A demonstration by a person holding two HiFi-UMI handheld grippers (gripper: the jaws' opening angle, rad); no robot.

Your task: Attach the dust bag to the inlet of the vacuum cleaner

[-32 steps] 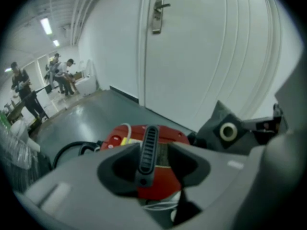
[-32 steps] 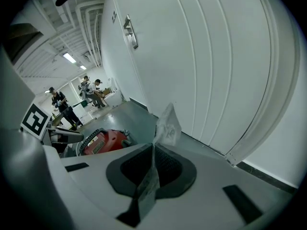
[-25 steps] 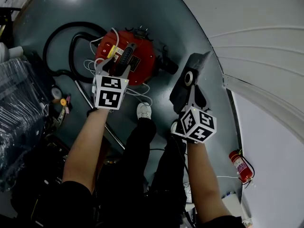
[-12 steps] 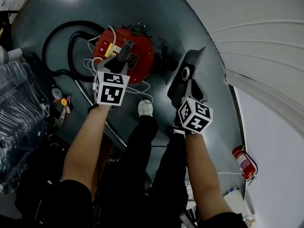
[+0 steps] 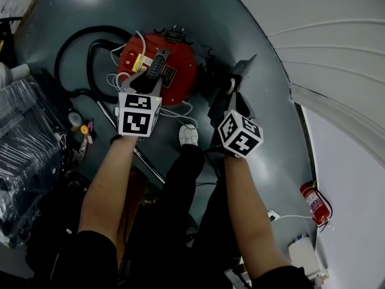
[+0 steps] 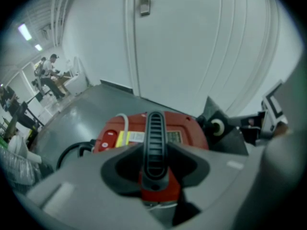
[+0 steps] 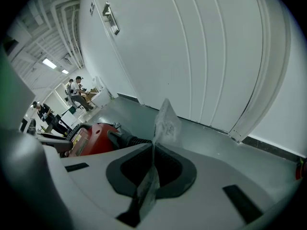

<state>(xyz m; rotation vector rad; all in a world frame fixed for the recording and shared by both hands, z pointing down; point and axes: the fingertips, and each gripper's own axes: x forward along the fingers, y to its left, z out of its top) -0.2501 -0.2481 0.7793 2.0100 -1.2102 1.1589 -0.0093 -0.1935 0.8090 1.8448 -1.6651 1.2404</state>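
- The left arm (image 5: 105,185) reached forward and down, and the left gripper (image 5: 144,84) pointed steeply down onto the top of the red vacuum (image 5: 180,59).
- In the left gripper view its jaws had just been closing; the left gripper (image 6: 154,176) was clamped on the vacuum's black handle (image 6: 155,138), which filled the gap between them.
- The right arm (image 5: 246,203) stretched forward beside the left, and the right gripper (image 5: 230,104) tilted down and inward toward the vacuum's right side.
- The right gripper (image 7: 151,176) had its jaws together on the thin edge of the bag (image 7: 167,121), which stood up edge-on from them.
- In the head view the bag (image 5: 240,71) hung just beside the vacuum's right side, its white collar ring (image 5: 231,87) facing the vacuum; it was not on the vacuum.
- The vacuum stood on the dark floor (image 5: 180,5) with its black hose (image 5: 72,47) looped to the left.
- Compared with a second earlier, the right gripper had sunk and rolled, and had carried the bag from well right of the vacuum to just beside it.
- The left gripper had kept its place over the handle.
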